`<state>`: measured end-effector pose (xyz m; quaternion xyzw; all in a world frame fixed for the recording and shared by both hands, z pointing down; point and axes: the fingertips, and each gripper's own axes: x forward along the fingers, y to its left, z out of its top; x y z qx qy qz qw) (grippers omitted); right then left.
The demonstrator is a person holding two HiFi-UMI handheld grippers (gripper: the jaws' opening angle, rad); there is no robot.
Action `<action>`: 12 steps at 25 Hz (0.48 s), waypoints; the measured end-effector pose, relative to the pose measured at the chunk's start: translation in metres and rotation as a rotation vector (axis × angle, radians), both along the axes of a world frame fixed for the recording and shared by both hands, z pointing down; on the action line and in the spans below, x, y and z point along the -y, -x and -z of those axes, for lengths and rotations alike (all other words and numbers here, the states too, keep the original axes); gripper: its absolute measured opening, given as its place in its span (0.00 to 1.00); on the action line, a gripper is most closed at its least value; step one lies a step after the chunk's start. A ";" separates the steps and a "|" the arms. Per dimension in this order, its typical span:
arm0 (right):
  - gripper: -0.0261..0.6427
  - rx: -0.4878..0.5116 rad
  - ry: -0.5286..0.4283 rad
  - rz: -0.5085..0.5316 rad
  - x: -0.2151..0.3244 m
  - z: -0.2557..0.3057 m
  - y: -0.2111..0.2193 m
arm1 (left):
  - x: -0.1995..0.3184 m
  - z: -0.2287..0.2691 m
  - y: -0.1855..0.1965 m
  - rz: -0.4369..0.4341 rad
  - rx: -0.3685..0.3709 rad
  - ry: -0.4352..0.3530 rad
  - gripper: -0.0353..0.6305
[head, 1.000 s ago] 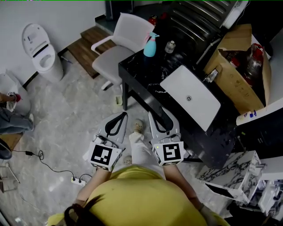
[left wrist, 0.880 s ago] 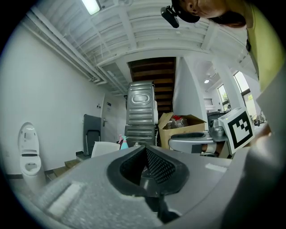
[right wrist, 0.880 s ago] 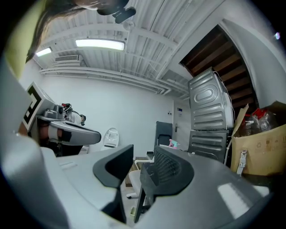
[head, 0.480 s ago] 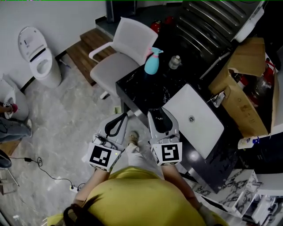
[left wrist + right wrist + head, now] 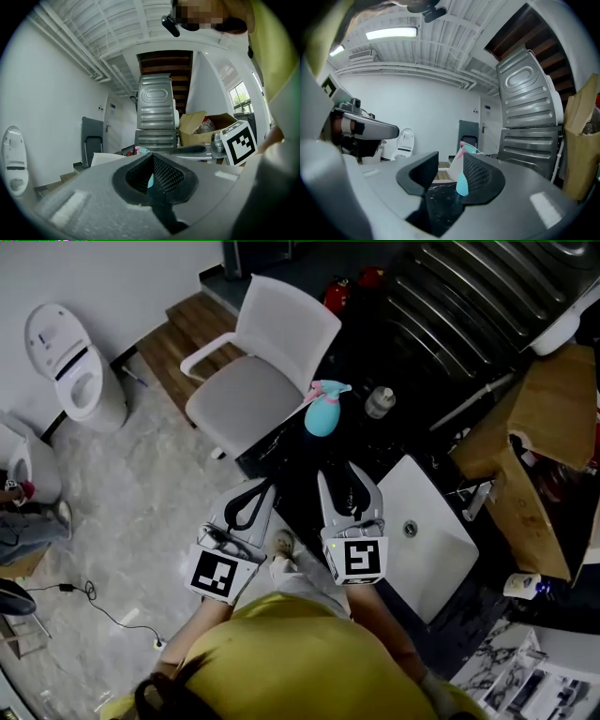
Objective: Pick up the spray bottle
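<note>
Spotted the bottle (image 5: 321,413) standing upright at the table's (image 5: 302,463) far left corner, close to the edge, untouched. Teal in the body, pink at the trigger head. Found the chair (image 5: 246,390) tucked just off that same corner, so little room to come at the bottle from that side. Took that as the likely reason for a reach across the table from its near edge.

Carried the right gripper (image 5: 345,474) level above the table's near edge, aimed straight at the bottle. Caught its jaws opening, spread partway, with nothing between the pads. Saw only the teal body framed far ahead through the gap in the right gripper view. Read that as pre-shaping for the body's width, well short of contact.

Held the left gripper (image 5: 261,486) just off the table's left side, above the floor, tips pressed together and pinching nothing. Seemed parked as a spare, out of the reach path, though pointed toward that far corner too.

Noted a white laptop (image 5: 427,535) lying closed on the table's right half and a small jar (image 5: 379,401) near the table's far edge, both off the line to the bottle.

Judged the pickup barely begun: approach step, a stretch of table left to cross. Reckoned on a wider spread being needed, plus care at that corner, since a nudge could tip the bottle off the edge.
</note>
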<state>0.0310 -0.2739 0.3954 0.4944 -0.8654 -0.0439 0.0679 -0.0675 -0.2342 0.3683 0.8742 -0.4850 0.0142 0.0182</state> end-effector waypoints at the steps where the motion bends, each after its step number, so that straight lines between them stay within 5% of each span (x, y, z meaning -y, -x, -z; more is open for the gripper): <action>1: 0.29 0.002 0.009 -0.003 0.011 -0.003 0.000 | 0.010 -0.001 -0.001 -0.003 0.002 -0.001 0.06; 12: 0.35 0.008 0.114 -0.040 0.068 -0.042 -0.006 | 0.072 -0.020 -0.011 -0.054 0.011 0.033 0.06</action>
